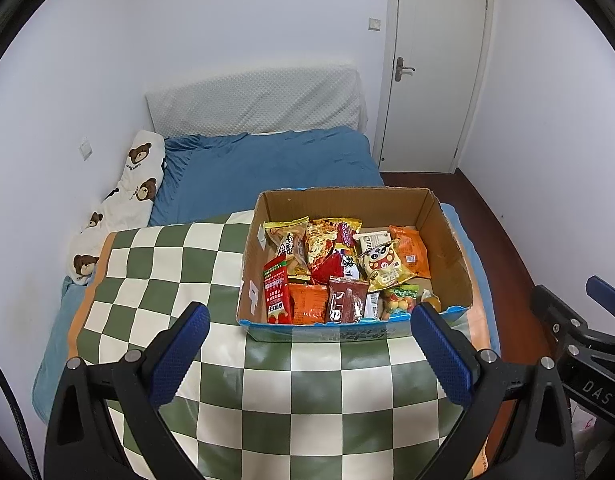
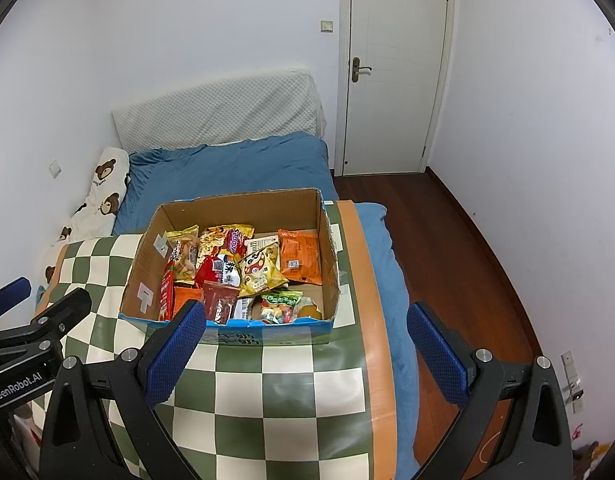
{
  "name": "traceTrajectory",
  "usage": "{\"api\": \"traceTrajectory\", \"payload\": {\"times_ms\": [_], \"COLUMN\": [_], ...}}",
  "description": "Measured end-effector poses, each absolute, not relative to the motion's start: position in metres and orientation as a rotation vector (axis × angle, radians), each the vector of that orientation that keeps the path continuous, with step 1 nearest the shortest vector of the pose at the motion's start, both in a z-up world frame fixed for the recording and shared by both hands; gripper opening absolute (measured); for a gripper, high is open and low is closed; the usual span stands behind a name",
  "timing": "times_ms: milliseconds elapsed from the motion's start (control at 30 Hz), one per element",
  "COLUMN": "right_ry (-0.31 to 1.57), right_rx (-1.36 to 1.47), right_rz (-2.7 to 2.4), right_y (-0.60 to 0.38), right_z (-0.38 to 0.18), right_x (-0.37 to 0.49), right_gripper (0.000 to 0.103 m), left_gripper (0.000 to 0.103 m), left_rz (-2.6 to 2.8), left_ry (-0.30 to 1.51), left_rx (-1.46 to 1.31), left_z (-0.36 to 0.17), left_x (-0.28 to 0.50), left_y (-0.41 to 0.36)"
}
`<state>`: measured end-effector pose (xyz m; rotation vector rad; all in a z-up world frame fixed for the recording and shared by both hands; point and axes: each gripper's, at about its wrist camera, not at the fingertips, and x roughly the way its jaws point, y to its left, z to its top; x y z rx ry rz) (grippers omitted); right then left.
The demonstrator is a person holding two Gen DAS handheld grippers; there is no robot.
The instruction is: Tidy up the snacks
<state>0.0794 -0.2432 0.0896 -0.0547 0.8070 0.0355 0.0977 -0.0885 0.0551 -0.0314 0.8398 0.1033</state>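
Left wrist view: one cardboard box (image 1: pixel 447 240) sits on a green-and-white checkered cloth (image 1: pixel 155 280) spread over a blue bed (image 1: pixel 267 164), holding about a dozen snack packets (image 1: pixel 339 272); an exact count is unclear because they overlap. The left gripper (image 1: pixel 309 318) has its jaws spread wide and empty, with the box at 12 o'clock just beyond the tips. In the right wrist view the right gripper (image 2: pixel 306 318) is likewise spread and empty, the box at 11 o'clock. Readable writing: "GenRobot.AI" and "DAS" on the grippers, and "Sodoor" or similar on one red packet (image 2: pixel 234 240). One white door (image 1: pixel 435 68) stands at 1 o'clock.
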Motion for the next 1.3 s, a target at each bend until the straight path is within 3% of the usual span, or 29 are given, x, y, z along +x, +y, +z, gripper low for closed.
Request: {"api": "traceTrajectory", "payload": {"times_ms": [1300], "right_ry": [0.793], "right_rx": [-0.049], "right_rz": [0.052], "right_y": [-0.2358], "right_z": [0.099], "right_x": [0.0706], "right_gripper": [0.102], "left_gripper": [0.103], "left_rz": [0.097], "left_ry": [0.831], "left_rx": [-0.044], "left_z": [0.0556], "left_x": [0.0944], "left_y": [-0.086]}}
